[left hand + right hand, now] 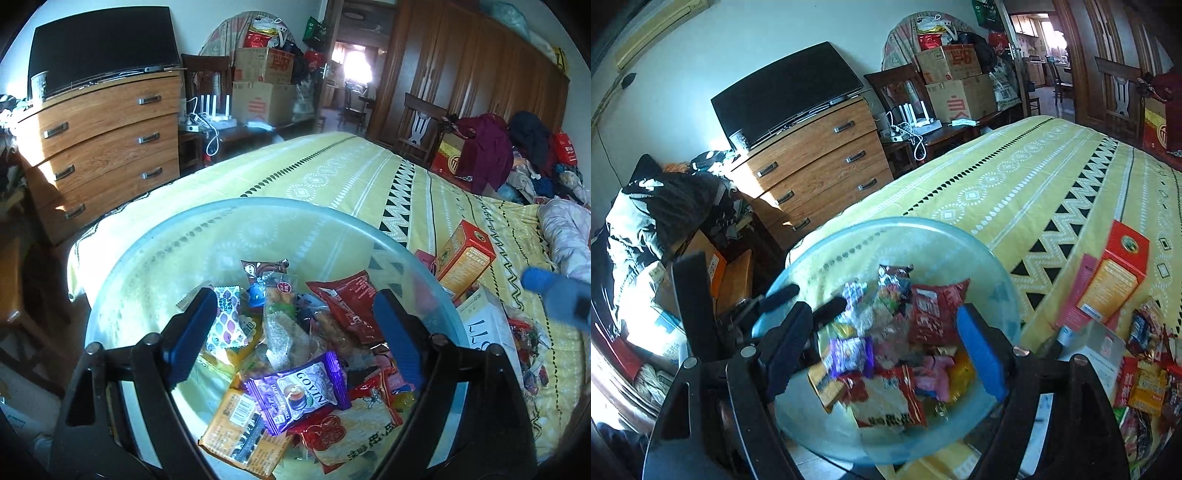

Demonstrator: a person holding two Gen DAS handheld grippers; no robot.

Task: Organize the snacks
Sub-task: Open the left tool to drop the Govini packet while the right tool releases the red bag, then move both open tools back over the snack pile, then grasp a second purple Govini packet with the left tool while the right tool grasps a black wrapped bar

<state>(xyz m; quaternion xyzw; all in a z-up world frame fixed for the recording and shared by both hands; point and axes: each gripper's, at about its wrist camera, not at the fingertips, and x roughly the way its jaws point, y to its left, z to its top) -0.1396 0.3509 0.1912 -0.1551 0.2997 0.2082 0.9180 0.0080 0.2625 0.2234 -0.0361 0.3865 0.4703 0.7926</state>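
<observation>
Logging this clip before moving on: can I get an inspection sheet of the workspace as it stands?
Surface: bed with yellow patterned cover.
Job's things: clear bowl at the bed's edge, holding mixed snack packets, a purple packet on top; more packets loose on the cover.
Clutter: orange-red box and white box beside the bowl.
Grippers: left tongs open over the bowl, nothing between them; right tongs open, empty.
Cables: white cords on the side table.
Surroundings: wooden dresser with dark screen, stacked cardboard boxes, clothes pile.
</observation>
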